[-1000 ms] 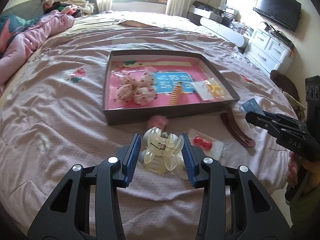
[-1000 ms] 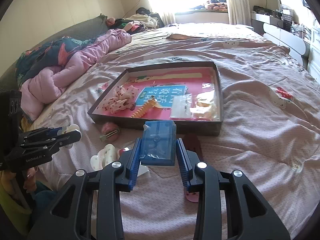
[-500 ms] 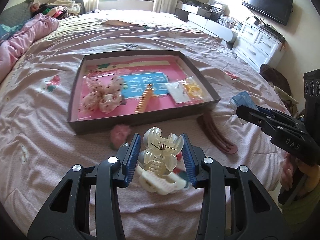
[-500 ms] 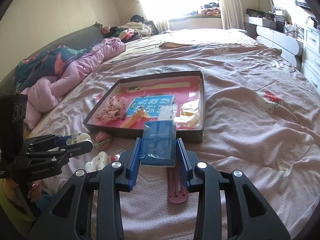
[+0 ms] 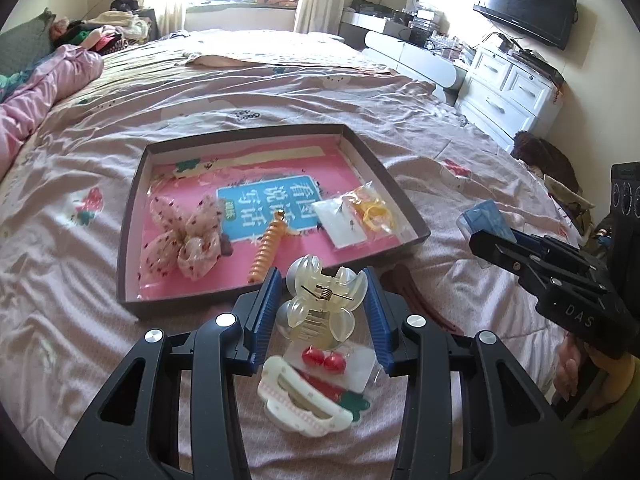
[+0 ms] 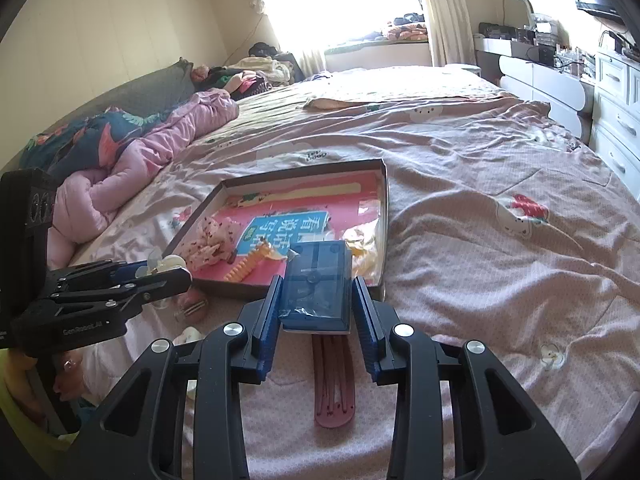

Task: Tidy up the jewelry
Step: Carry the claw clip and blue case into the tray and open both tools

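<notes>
A clear claw clip [image 5: 322,304] is clamped between the jaws of the left gripper [image 5: 320,312] and held above the bed [image 5: 100,340], just short of the near wall of the tray [image 5: 128,248]. Below it on the cover lie a white clip [image 5: 298,406] and a packet with red beads [image 5: 324,362]. A blue box [image 6: 316,288] is clamped in the jaws of the right gripper [image 6: 316,312], raised near the tray's near right corner, over a maroon barrette [image 6: 334,384] lying on the bed. Inside the tray a floral scrunchie [image 5: 184,236], an orange comb clip [image 5: 268,248] and small plastic bags [image 5: 356,216] are seen on a pink sheet. A pink hair clip [image 6: 192,304] rests on the bed before the tray.
</notes>
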`<state>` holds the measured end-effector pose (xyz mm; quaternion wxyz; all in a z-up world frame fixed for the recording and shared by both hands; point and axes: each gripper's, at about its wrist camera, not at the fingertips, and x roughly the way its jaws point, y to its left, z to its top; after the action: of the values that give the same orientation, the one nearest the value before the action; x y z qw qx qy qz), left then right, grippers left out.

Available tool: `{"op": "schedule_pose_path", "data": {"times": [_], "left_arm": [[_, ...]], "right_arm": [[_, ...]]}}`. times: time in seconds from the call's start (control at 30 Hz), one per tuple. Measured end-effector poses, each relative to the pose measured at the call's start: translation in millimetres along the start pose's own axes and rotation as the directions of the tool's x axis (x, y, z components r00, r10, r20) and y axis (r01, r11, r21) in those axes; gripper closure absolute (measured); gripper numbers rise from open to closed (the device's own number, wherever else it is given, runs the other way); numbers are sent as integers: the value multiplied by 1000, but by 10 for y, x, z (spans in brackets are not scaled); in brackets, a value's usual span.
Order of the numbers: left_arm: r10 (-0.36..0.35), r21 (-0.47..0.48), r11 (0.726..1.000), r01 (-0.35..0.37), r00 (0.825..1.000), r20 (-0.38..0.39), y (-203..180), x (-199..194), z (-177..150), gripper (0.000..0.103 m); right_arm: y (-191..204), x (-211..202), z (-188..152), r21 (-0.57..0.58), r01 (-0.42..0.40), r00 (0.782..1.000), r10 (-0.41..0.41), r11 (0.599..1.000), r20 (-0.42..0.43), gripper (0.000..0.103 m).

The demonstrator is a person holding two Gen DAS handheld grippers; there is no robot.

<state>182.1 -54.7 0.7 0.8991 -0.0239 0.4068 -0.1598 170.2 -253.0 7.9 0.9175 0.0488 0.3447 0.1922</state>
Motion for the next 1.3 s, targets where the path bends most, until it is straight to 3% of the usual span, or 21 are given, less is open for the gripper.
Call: {"op": "schedule_pose_path", "data": {"times": [0.77,1.3], "left_arm": [[36,-42,998,-37,999,-16,436,457,354,70],[56,-75,995,-61,996,-63,757,766,364,70]], "right_arm": [[-39,472,421,-40,46,999,-46,998,0,70],[-9,1223,507,-98,68,990,-79,993,-117,70]]}}
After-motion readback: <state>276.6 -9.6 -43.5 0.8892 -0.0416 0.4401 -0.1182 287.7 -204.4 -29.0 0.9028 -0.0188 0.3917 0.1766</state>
